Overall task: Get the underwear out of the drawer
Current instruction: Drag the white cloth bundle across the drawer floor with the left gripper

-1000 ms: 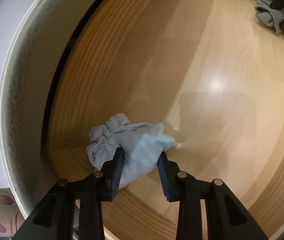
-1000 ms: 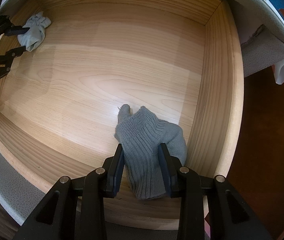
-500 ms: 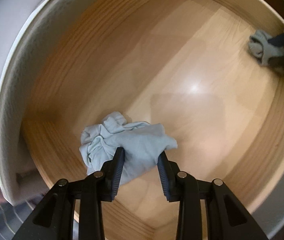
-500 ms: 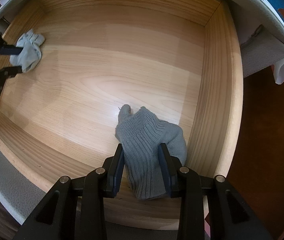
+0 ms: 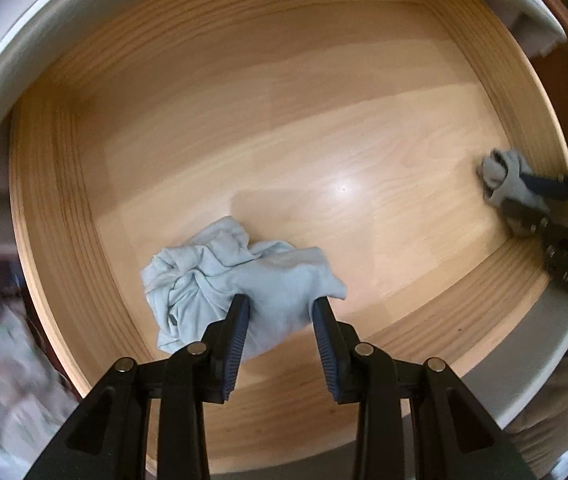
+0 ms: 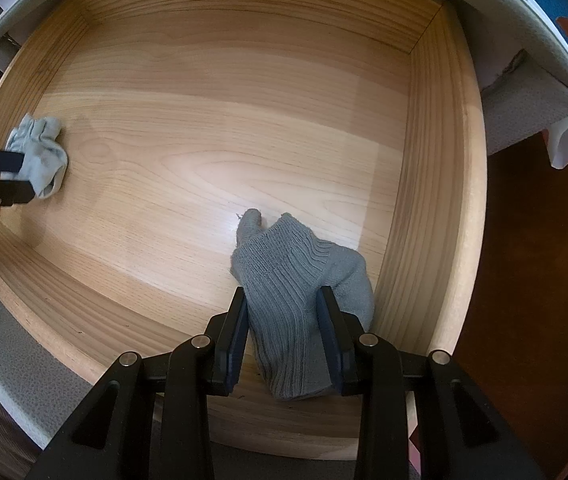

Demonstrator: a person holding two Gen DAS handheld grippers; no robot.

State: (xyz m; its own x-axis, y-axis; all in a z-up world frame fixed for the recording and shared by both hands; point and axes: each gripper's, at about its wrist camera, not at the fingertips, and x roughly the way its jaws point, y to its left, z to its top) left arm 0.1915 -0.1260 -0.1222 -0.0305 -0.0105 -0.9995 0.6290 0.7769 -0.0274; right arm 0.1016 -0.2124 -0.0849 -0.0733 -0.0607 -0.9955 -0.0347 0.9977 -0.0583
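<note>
A wooden drawer (image 5: 56, 200) (image 6: 431, 200) lies open below both grippers. My left gripper (image 5: 280, 300) is shut on a crumpled light blue piece of underwear (image 5: 220, 276), which hangs just above the drawer floor near the left wall. My right gripper (image 6: 282, 292) is shut on a grey ribbed knit garment (image 6: 284, 264) at the drawer's front right corner. In the right wrist view the left gripper (image 6: 28, 178) and its blue cloth (image 6: 42, 152) sit at the far left. In the left wrist view the right gripper (image 5: 519, 198) and its grey cloth (image 5: 501, 168) show at the right edge.
The drawer floor (image 6: 212, 140) between the two garments is bare wood. A grey upholstered frame (image 6: 523, 112) borders the drawer at the back and right. Dark brown flooring (image 6: 543, 280) lies to the right of the drawer.
My left gripper has rolled and lifted slightly with the blue underwear, drifting away from the drawer's back left corner toward the front. The right gripper and the grey garment have not moved.
</note>
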